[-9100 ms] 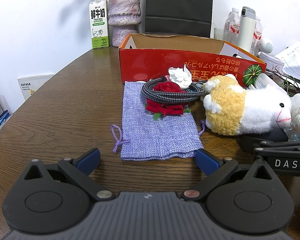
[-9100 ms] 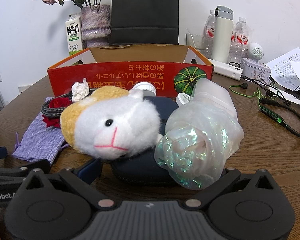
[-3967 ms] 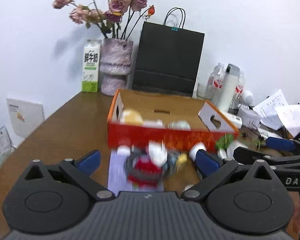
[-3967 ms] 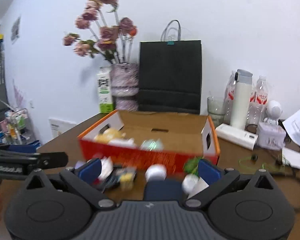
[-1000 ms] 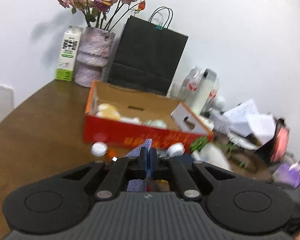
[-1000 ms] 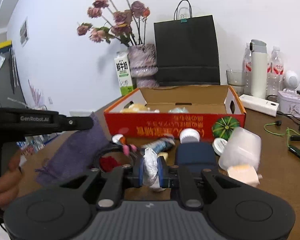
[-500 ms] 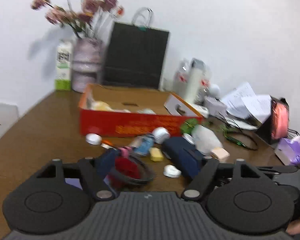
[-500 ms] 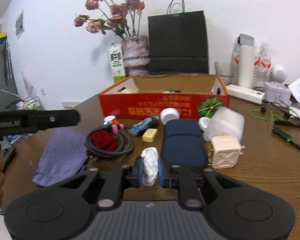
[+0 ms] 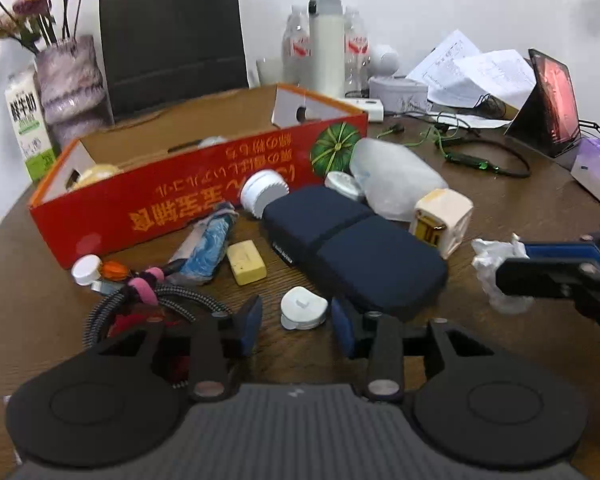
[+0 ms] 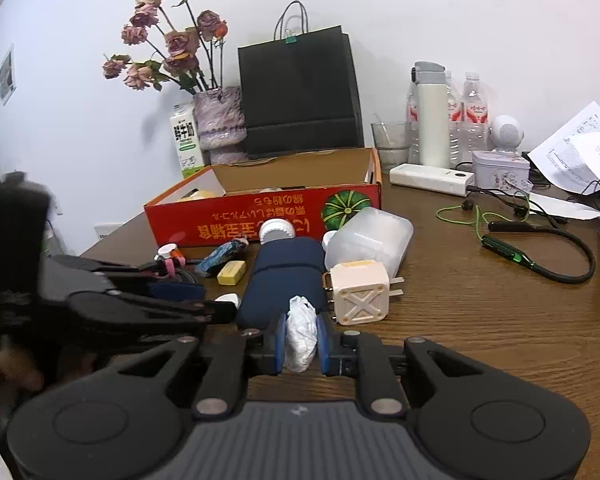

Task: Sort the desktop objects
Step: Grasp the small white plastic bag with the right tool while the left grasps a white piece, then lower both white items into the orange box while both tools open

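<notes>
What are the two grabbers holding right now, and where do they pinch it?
The right gripper pinches a crumpled white tissue across its middle. The left gripper holds nothing; its jaws are closing around a small white cap on the table.

Both wrist views face the red box [image 9: 204,196] across the cluttered table [image 10: 480,312].

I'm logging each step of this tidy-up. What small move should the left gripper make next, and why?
Probably ease forward and down so its closing jaws take the small white cap: the left gripper has it lying on the table just ahead of the fingertips, not yet pinched, while the right gripper already holds crumpled tissue.
</notes>
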Tool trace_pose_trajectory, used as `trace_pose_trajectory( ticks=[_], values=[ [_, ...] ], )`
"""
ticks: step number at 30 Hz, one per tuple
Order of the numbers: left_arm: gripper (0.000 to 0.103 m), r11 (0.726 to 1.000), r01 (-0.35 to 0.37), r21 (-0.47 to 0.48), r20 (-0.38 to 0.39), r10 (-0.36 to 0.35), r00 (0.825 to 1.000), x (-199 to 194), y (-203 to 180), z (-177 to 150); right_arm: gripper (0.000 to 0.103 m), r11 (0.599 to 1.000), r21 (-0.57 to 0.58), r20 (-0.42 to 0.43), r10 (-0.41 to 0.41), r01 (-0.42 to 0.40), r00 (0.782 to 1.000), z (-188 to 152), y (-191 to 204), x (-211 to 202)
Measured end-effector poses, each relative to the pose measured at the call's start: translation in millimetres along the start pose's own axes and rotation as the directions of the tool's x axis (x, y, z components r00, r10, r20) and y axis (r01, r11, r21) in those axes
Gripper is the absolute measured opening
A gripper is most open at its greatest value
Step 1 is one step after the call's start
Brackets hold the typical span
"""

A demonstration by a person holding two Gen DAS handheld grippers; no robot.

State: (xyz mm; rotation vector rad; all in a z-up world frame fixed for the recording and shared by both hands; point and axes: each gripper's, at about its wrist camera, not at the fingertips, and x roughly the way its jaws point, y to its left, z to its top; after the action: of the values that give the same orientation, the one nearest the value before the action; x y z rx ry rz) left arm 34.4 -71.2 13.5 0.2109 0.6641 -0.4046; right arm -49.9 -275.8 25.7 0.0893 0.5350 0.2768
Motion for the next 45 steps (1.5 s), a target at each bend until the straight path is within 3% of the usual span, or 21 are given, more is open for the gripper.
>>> trace_pose_trajectory(
  ticks=[1, 2, 3, 8, 12, 22, 26, 29, 34, 38, 41, 45],
  values=[
    [0.04, 1.0, 0.0, -0.009, -0.003, 0.0, 1.0, 4, 1, 1, 0.015, 1.0, -0.001, -0.001, 0.009, -0.009, 1.0, -1, 0, 1],
    [0.029, 1.0, 0.01, -0.025, -0.002, -0.011, 1.0, 5, 5, 2, 0.015, 1.0, 0.001, -0.004, 0.02, -0.02, 1.0, -2, 0, 3],
    [0.026, 0.999, 0.029, -0.034, -0.005, -0.029, 1.0, 5, 8, 3, 0.015, 1.0, 0.003, -0.01, 0.029, -0.029, 1.0, -2, 1, 6],
    [0.026, 0.994, -0.018, -0.105, 0.045, 0.023, 0.999, -23, 10, -3, 0.015, 0.999, -0.011, -0.021, 0.051, -0.052, 0.998, -5, 11, 10],
    [0.026, 0.987, -0.019, -0.157, 0.117, 0.037, 0.992, -66, 4, -8, 0.015, 0.998, -0.015, -0.016, 0.059, -0.059, 0.998, -6, 18, 6],
    [0.026, 0.963, -0.006, -0.27, 0.198, 0.062, 0.978, -133, 12, -24, 0.015, 0.994, -0.057, 0.036, 0.099, -0.097, 0.994, 1, 47, -22],
    [0.026, 0.95, 0.008, -0.311, 0.216, 0.063, 0.974, -141, 28, -11, 0.015, 0.99, -0.053, 0.059, 0.131, -0.128, 0.99, 16, 50, -30],
    [0.026, 0.951, 0.008, -0.31, 0.239, 0.07, 0.969, -138, 49, 22, 0.015, 0.989, -0.059, 0.078, 0.143, -0.139, 0.987, 42, 48, -26],
    [0.026, 0.949, -0.018, -0.314, 0.196, 0.083, 0.977, -91, 96, 108, 0.015, 0.99, -0.107, 0.127, 0.106, -0.093, 0.986, 121, 37, 8],
    [0.026, 0.946, -0.115, -0.303, 0.11, 0.154, 0.982, -15, 133, 166, 0.015, 0.993, -0.084, 0.082, 0.085, -0.078, 0.993, 193, 17, 82],
    [0.026, 0.93, -0.16, -0.332, -0.021, 0.162, 0.987, 55, 170, 190, 0.015, 0.993, 0.035, -0.052, 0.114, -0.112, 0.992, 233, -5, 165],
    [0.026, 0.919, -0.2, -0.339, -0.151, 0.157, 0.976, 123, 210, 194, 0.015, 0.976, 0.147, -0.221, 0.189, -0.159, 0.957, 251, -11, 270]
  ],
)
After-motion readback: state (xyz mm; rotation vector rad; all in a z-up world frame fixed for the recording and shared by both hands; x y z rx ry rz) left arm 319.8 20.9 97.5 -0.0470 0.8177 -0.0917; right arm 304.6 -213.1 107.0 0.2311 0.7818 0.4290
